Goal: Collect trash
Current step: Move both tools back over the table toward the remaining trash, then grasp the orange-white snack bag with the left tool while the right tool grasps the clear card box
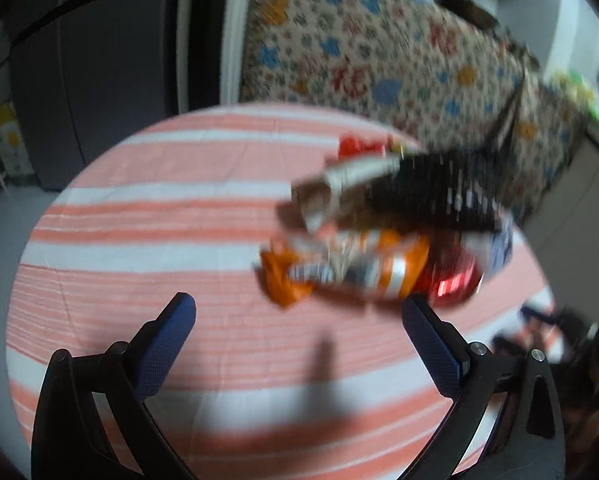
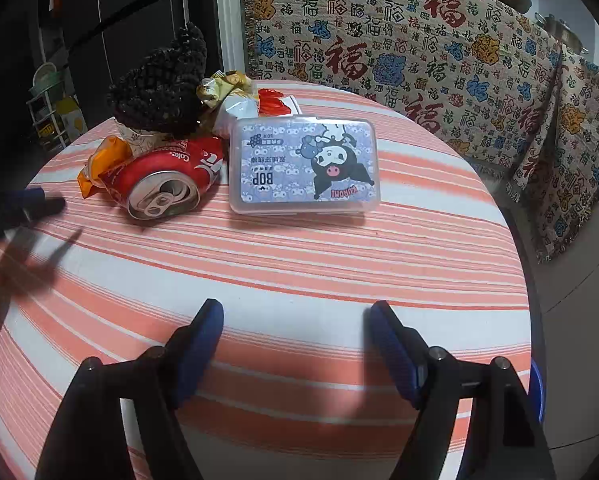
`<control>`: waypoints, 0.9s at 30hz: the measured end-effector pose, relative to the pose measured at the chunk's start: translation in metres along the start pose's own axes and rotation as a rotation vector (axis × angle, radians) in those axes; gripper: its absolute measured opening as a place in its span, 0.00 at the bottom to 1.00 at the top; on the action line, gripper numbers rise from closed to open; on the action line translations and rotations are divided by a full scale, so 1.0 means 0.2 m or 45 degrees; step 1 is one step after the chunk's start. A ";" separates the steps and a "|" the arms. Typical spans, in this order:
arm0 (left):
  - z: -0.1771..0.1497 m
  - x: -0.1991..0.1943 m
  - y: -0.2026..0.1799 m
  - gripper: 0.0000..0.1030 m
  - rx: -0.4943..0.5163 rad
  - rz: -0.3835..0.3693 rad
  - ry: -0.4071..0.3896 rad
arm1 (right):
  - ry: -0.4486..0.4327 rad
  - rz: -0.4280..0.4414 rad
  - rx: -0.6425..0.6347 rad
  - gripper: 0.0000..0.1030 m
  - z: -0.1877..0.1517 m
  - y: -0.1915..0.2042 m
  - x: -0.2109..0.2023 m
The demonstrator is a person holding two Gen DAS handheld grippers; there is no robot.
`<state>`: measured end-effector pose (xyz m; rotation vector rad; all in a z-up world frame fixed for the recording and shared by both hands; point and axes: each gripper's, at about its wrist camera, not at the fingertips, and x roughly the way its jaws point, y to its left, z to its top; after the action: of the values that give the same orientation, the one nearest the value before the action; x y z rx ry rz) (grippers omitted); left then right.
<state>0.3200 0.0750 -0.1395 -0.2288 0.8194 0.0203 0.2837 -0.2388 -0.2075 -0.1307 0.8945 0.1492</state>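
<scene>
Both my grippers, left (image 1: 299,308) and right (image 2: 293,314), hang with jaws released, empty, above the striped tabletop (image 2: 299,264); the trash (crushed cola can (image 2: 167,178), wrappers (image 2: 99,160)) lies far left

The surface (image 2: 339,264) wears matt woven cloth in orange and white stripes. The dented can (image 2: 167,180) is glossy painted metal with a bare silvery top. The box (image 2: 305,164) is clear, smooth plastic. The orange wrapper (image 2: 99,164) looks shiny and crinkled. The blanket (image 2: 439,52) behind is coarse woven fabric. Gripper pads (image 2: 391,344) look finely textured blue.
</scene>
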 end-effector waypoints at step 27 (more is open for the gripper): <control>0.01 0.09 0.06 0.99 -0.141 -0.096 0.097 | -0.004 0.005 0.003 0.76 0.00 0.01 0.00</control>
<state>0.3319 0.0853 -0.1541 -0.3667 0.8862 -0.0137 0.2838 -0.2374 -0.2083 -0.1268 0.8915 0.1519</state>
